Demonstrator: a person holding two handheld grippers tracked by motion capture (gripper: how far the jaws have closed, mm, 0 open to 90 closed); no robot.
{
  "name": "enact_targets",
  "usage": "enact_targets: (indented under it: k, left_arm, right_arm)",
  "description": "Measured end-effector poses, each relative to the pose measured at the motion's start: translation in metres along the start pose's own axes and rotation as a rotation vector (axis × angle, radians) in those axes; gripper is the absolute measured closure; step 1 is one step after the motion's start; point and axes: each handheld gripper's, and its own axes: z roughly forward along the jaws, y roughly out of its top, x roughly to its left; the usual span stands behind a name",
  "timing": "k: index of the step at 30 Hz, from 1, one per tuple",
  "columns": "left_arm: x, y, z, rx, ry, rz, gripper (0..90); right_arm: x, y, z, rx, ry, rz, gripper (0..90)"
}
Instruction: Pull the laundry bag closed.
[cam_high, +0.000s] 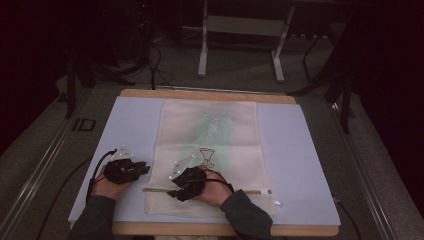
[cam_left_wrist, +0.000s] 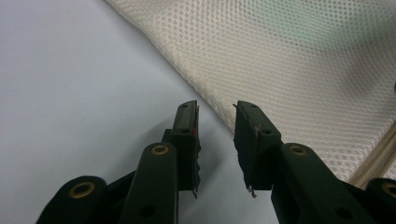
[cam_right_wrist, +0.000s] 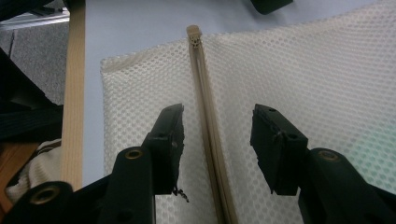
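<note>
A cream mesh bag (cam_high: 210, 135) lies flat on the pale blue mat (cam_high: 125, 130), with a green print and a small dark glass drawing on it. Its zipper (cam_high: 250, 191) runs across the near end. My right gripper (cam_high: 173, 193) hovers over the bag's near left part, open, its jaws straddling the zipper (cam_right_wrist: 205, 93) without touching it (cam_right_wrist: 217, 114). My left gripper (cam_high: 146, 168) rests on the mat just left of the bag, open and empty (cam_left_wrist: 215, 112). Its tips point at the bag's edge (cam_left_wrist: 289, 60).
The mat covers a wooden table whose near edge (cam_right_wrist: 74, 93) runs close to the bag's end. A small white tag (cam_high: 276, 203) lies at the zipper's right end. Behind the table stand a white table frame (cam_high: 240, 25) and cables on the grey floor.
</note>
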Motion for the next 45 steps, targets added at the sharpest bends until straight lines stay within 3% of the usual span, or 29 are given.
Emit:
enact_targets:
  k: [24, 45]
  left_arm:
    - [0.0, 0.0, 0.0, -0.008, -0.005, -0.01, 70.4]
    - [0.0, 0.0, 0.001, -0.004, -0.018, -0.013, 70.8]
  right_arm:
    - [0.006, 0.016, 0.018, -0.017, 0.022, -0.024, 58.4]
    - [0.012, 0.035, 0.039, -0.037, 0.053, -0.024, 70.3]
